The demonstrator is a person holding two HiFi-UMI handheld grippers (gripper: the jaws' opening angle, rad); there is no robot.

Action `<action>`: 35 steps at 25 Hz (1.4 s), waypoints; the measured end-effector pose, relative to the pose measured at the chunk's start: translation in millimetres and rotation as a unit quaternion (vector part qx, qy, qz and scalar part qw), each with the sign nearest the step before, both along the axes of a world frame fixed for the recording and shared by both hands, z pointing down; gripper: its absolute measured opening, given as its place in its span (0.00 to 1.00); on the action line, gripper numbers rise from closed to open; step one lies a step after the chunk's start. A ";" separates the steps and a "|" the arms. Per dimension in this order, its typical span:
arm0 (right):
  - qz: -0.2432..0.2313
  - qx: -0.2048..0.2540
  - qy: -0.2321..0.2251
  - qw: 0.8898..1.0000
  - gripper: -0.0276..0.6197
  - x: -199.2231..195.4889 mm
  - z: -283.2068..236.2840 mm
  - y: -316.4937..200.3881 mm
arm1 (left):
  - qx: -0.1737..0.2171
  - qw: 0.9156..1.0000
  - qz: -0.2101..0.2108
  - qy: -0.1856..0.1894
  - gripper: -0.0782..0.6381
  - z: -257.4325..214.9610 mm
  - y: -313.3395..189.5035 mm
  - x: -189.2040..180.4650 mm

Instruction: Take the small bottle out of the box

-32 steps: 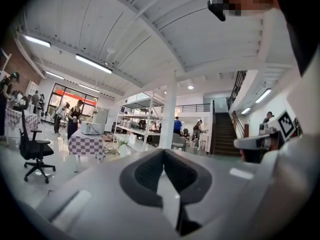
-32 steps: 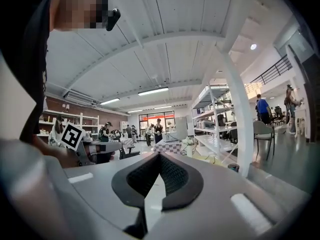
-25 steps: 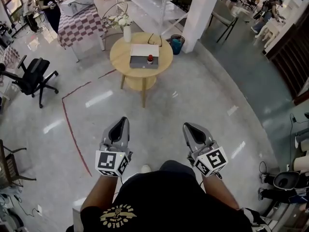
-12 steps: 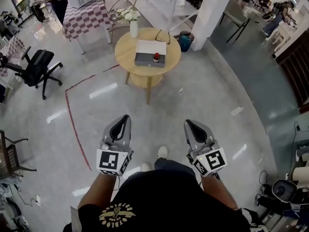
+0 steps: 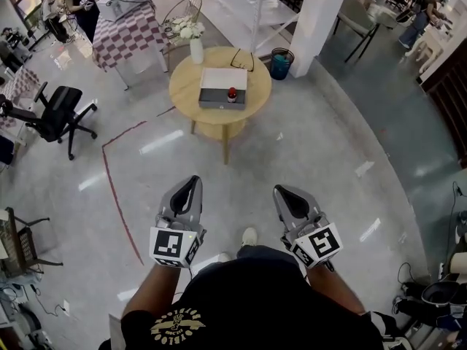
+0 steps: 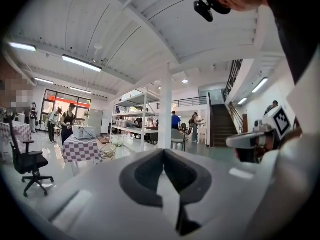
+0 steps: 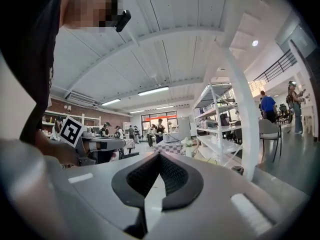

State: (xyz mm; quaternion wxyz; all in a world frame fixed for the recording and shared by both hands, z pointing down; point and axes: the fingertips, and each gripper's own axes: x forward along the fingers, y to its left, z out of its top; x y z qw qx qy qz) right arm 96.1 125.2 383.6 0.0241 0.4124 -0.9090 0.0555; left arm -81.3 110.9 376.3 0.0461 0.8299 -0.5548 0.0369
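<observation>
A small bottle (image 5: pixel 231 94) with a red cap stands in an open grey box (image 5: pixel 219 98) with a white lid, on a round wooden table (image 5: pixel 188 93) far ahead in the head view. My left gripper (image 5: pixel 191 186) and right gripper (image 5: pixel 282 194) are held side by side near my body, pointing toward the table and well short of it. Both are shut with nothing between their pads. In the left gripper view the left gripper (image 6: pixel 163 152) has its pads meeting at the tip, and in the right gripper view the right gripper (image 7: pixel 159 155) shows the same. Neither gripper view shows the bottle.
A white vase of flowers (image 5: pixel 195 48) and a pair of glasses (image 5: pixel 243 60) share the table. A white column (image 5: pixel 321 13) and teal bin (image 5: pixel 281 64) stand behind it, a checkered table (image 5: pixel 125 35) and an office chair (image 5: pixel 57 115) to the left. A red line (image 5: pixel 109 184) marks the floor.
The view has shifted as I walk toward the round table, which shows slightly nearer. Both grippers keep the same pose and stay shut.
</observation>
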 end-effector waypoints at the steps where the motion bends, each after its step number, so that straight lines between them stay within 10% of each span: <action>1: -0.004 0.001 -0.001 1.000 0.05 0.8 -0.7 -3.6 | 0.000 1.000 0.000 -0.006 0.11 1.0 -2.4 1.4; 35: -0.081 0.010 -0.063 0.995 0.05 62.0 -3.0 -78.5 | 0.012 0.995 -0.090 -0.049 0.11 -17.7 -39.6 41.8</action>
